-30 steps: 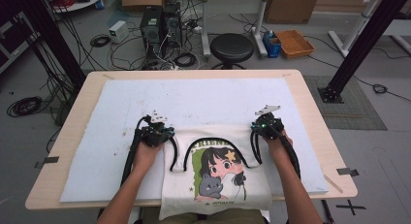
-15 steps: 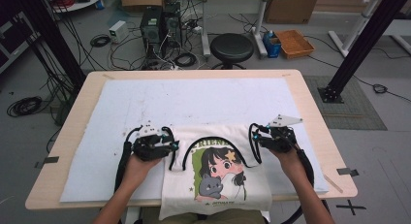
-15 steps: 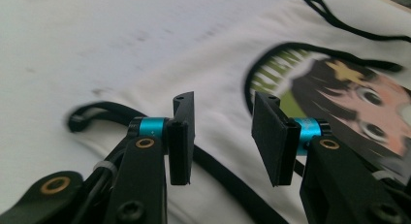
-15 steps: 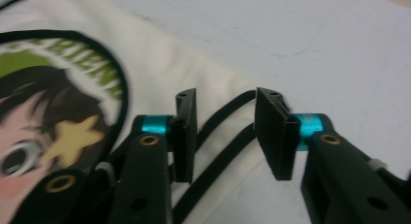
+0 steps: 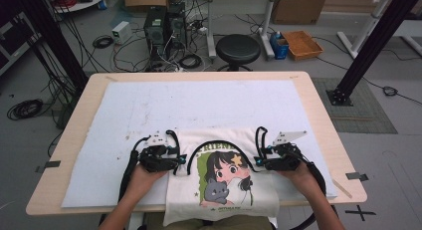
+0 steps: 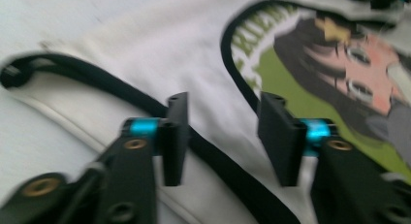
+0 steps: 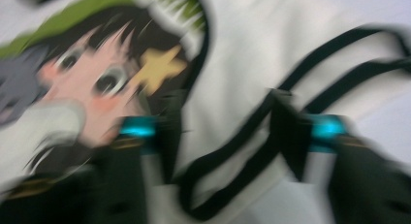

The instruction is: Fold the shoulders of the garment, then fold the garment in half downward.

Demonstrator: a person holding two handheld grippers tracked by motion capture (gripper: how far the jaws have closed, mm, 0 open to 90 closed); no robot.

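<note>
At the near edge of the bench (image 5: 318, 115), on the white mat (image 5: 149, 110), one white tote bag (image 5: 224, 195) lay flat, its lower end hanging over the edge. Its print showed a cartoon girl with a grey cat under green lettering; I could read only "RIEN", the rest being hidden or blurred. I counted two black straps, one at each side. My left gripper (image 6: 223, 136) had just been opening, spread over the left strap (image 6: 213, 156) without pinching it. My right gripper (image 7: 228, 136) had likewise just been opening above the right strap (image 7: 252, 151).
</note>
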